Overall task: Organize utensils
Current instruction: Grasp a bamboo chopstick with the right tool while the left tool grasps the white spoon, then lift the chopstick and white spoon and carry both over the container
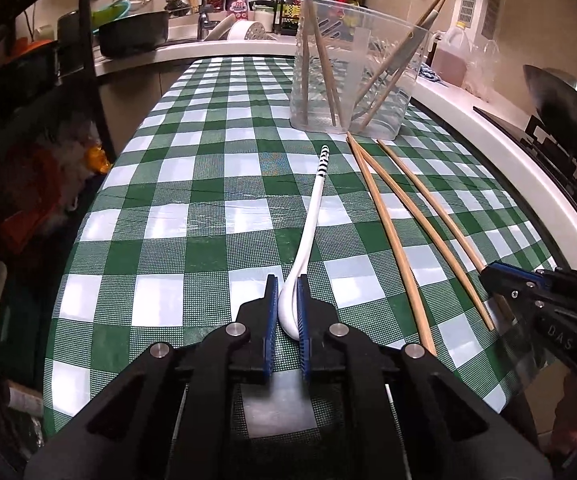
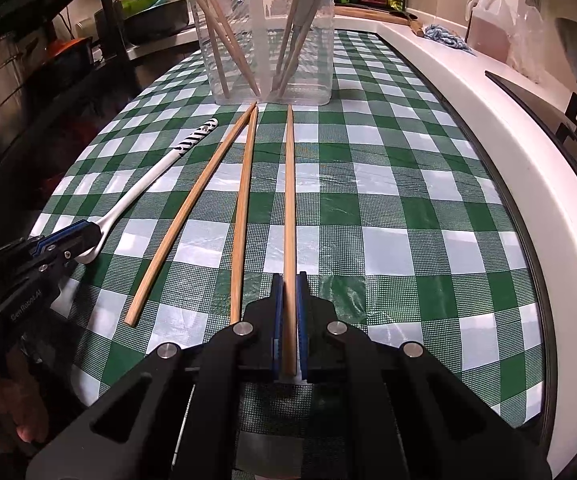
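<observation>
Pinching the white spoon (image 1: 308,240) bowl, the left tool (image 1: 287,284) is clenched; the right tool (image 2: 288,284) clamps a chopstick (image 2: 289,200).

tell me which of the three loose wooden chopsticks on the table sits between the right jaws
The rightmost wooden chopstick, lying apart from the other two: its near end runs between the right gripper jaws. The other two wooden chopsticks lie free to its left.

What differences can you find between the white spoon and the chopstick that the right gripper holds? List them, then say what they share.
The white spoon is curved, with a black striped handle tip; the chopstick is straight, plain wood. The spoon is gripped at its bowl by the left gripper; the chopstick at one end by the right gripper. Both lie on the checked cloth, pointing toward the clear container.
</observation>
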{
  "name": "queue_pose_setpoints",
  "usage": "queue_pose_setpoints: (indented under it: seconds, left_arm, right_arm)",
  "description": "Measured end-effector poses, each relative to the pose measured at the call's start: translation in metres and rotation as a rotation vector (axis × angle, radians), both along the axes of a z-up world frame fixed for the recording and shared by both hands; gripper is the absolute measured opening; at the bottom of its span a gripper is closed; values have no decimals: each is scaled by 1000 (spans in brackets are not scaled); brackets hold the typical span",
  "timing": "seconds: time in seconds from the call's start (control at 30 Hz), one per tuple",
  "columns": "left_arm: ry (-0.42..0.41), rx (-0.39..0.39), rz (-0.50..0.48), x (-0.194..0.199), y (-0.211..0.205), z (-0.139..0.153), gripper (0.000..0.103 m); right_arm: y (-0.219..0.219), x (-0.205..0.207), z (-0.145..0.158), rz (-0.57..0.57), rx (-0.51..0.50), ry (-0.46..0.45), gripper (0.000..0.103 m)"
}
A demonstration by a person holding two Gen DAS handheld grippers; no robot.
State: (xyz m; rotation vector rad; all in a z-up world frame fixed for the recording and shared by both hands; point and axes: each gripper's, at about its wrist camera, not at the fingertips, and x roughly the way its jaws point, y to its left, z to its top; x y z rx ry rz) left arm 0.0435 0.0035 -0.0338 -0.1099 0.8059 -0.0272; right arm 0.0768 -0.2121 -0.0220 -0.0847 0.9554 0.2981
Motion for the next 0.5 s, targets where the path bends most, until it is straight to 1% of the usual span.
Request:
queue_pose_setpoints:
  seconds: [0.13, 0.5]
  left_arm:
    - [-4, 22, -6, 0, -4, 0, 9]
    - [-15, 37, -8, -3, -6, 0, 9]
  right_arm:
    - [0, 0, 0, 0, 0, 1, 7]
    - [1, -2, 1, 2, -27, -14, 8]
